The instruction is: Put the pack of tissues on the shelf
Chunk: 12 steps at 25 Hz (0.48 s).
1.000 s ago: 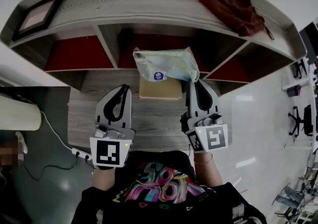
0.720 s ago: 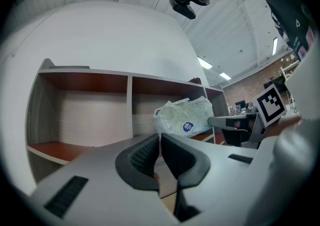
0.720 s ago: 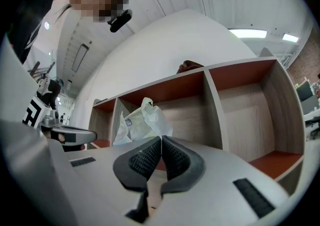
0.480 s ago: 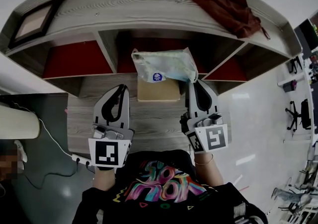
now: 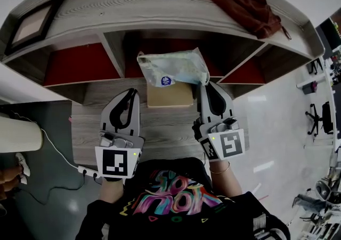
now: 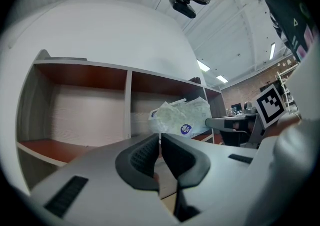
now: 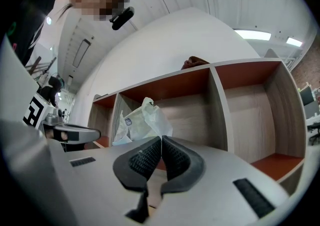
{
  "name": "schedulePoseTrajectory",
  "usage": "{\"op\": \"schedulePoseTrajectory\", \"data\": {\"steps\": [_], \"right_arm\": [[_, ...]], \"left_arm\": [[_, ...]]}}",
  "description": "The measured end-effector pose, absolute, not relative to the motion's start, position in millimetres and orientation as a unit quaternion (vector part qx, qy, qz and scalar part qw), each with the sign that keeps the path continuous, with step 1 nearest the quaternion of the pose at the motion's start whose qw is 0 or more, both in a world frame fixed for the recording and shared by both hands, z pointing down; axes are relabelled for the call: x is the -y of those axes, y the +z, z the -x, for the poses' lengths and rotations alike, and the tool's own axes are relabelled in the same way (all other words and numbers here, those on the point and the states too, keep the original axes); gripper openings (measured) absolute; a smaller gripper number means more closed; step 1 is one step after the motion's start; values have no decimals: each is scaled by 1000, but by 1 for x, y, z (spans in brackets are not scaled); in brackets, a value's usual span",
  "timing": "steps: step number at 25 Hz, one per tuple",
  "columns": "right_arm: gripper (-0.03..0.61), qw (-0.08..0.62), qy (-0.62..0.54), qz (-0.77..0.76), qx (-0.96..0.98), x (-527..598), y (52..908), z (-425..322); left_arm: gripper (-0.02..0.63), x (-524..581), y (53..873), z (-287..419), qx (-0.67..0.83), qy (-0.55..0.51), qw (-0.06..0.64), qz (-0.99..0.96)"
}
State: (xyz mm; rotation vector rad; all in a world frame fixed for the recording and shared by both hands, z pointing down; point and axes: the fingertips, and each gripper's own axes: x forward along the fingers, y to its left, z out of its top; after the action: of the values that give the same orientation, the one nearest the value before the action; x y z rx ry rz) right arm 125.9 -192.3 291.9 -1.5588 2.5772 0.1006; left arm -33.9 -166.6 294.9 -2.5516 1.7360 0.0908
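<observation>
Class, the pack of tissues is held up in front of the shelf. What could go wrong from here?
1. The right gripper pinches the pack of tissues only at its right corner. The thin wrapper could slip or tear, dropping the pack onto the brown box below.
2. The pack spans much of the middle opening, so its free left end might catch on the divider of the shelf.

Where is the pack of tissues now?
In the head view the pack of tissues is at the centre, before the middle compartment of the shelf, above a tan box; the right gripper pinches its right corner.
</observation>
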Motion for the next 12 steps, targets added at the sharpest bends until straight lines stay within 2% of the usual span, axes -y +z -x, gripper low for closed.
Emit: {"op": "schedulePoseTrajectory", "data": {"steps": [12], "right_arm": [[17,51,43,529,-846,215,300,-116]], "left_arm": [[34,170,308,41,-557,24,11,830]]}}
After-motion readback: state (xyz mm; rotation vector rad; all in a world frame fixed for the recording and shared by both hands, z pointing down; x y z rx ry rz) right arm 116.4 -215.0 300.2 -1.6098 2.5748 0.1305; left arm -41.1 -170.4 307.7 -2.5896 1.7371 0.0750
